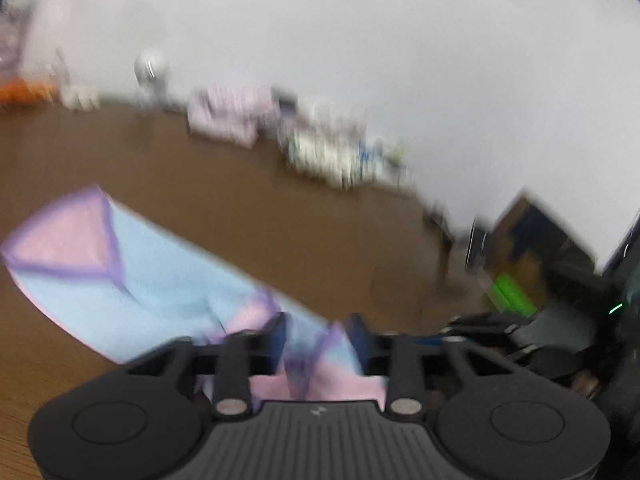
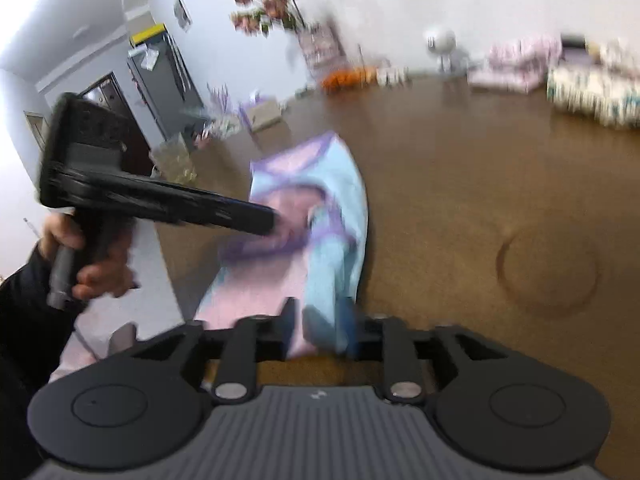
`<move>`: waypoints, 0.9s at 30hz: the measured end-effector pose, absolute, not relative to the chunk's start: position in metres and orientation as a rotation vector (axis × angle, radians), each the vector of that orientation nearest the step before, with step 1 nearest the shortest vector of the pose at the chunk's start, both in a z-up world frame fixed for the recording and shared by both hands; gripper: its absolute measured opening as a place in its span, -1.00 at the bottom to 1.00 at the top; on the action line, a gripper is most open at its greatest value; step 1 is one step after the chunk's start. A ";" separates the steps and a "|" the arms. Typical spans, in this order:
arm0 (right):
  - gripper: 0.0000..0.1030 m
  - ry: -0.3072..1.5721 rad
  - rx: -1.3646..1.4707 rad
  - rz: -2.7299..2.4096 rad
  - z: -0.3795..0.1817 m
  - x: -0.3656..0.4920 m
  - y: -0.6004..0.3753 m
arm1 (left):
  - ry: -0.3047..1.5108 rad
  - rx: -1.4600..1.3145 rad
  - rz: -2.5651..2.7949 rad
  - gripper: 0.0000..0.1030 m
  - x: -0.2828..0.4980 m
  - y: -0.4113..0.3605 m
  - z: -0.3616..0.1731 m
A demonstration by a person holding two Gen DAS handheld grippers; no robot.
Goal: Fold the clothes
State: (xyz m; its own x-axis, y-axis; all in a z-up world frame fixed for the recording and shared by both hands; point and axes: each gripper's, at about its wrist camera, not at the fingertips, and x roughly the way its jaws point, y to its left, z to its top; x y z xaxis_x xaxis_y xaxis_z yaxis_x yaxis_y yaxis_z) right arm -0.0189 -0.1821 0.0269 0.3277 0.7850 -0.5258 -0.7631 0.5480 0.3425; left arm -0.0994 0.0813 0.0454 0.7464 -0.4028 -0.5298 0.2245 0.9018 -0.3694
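A light blue and pink garment (image 1: 132,280) with purple trim lies on the brown table (image 1: 280,220). Its near end runs up between the fingers of my left gripper (image 1: 318,336), whose jaws stand apart with the cloth loose between them. In the right wrist view the same garment (image 2: 336,200) stretches away from my right gripper (image 2: 318,320), open, with a blue fold lying between its fingers. The left gripper (image 2: 268,220), held by a person's hand (image 2: 100,264), reaches in from the left with its tip over the pink part. Both views are blurred.
Folded pink clothes (image 2: 516,64) and patterned piles (image 2: 592,92) sit along the table's far edge by the wall, beside a flower vase (image 2: 268,4) and orange items (image 2: 352,76). A round ring mark (image 2: 548,268) lies to the right. The table's left edge (image 2: 168,248) runs close to the garment.
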 end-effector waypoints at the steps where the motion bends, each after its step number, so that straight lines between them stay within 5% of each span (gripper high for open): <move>1: 0.03 0.692 0.020 1.001 0.031 -0.014 -0.175 | 0.605 -0.307 -0.301 0.16 -0.105 0.095 0.055; 4: 0.09 0.666 -0.021 0.970 0.042 0.009 -0.143 | 0.610 -0.325 0.031 0.37 -0.104 0.137 0.049; 7: 0.26 0.722 -0.038 0.941 0.043 0.048 -0.100 | 0.696 -0.391 0.286 0.26 -0.084 0.174 0.020; 15: 0.21 0.792 -0.181 0.947 0.039 0.114 0.014 | 0.744 -0.235 0.292 0.02 -0.022 0.180 -0.009; 18: -0.13 0.793 -0.279 0.899 0.025 0.111 0.041 | 0.741 -0.090 0.264 -0.35 -0.004 0.171 -0.016; 20: -0.59 0.795 -0.315 0.861 0.018 0.107 0.048 | 0.751 -0.066 0.212 -0.76 0.010 0.167 -0.015; 23: -0.87 0.783 -0.338 0.816 0.017 0.099 0.046 | 0.761 -0.027 0.147 -0.83 0.030 0.157 -0.015; 27: -0.92 0.804 -0.346 0.685 0.020 0.093 0.022 | 0.766 0.028 0.030 -0.84 0.067 0.125 -0.018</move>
